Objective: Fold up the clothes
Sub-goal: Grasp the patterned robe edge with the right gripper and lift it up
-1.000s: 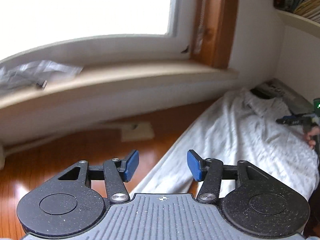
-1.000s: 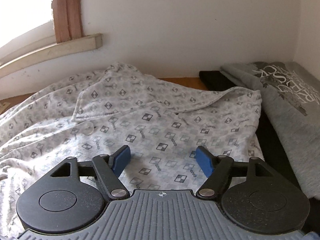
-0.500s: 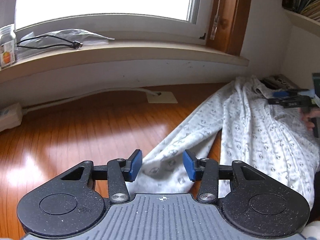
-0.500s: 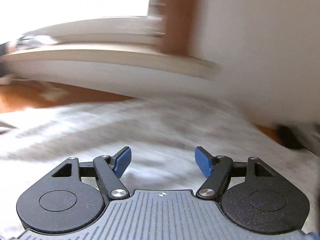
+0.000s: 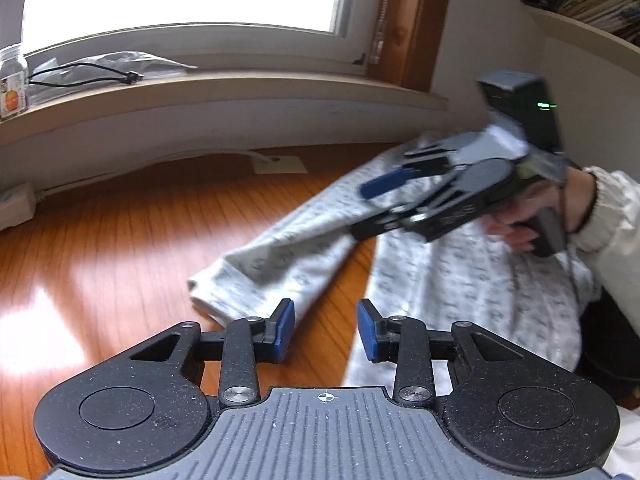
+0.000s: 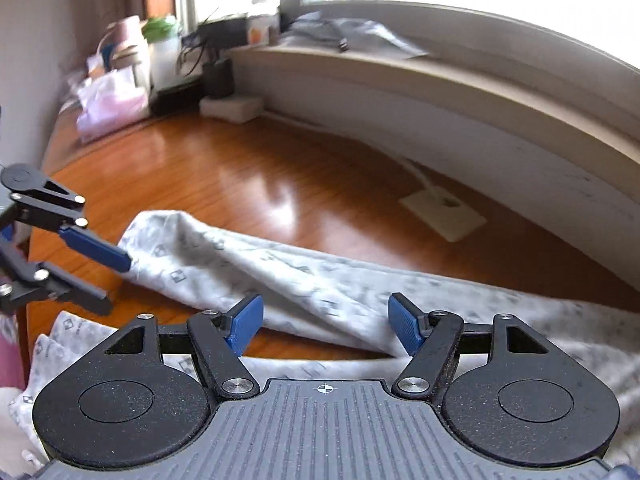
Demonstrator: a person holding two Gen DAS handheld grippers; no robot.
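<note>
1. I see a white patterned garment (image 5: 460, 280) spread on the wooden floor (image 5: 140, 240) below the window sill (image 5: 200, 92), with one long sleeve (image 6: 248, 264) stretched out away from the body of the cloth.
2. My left gripper (image 5: 326, 330) hangs low over the floor just beside the sleeve's cuff end; its jaws are closing, with only bare floor in the gap and nothing pinched.
3. From the right wrist view, the left gripper's upper blue finger (image 6: 96, 246) reaches the cuff's edge; I cannot tell if it touches.
4. My right gripper (image 6: 326, 326) hovers above the sleeve's middle, jaws fairly wide and closing, with cloth seen between them but not pressed.
5. In the left wrist view the right gripper appears blurred, held by a hand (image 5: 516, 220) in a pale sleeve cuff (image 5: 612, 204).
6. A jar (image 5: 12, 80) and a black cable (image 5: 88, 74) rest on the sill.
</note>
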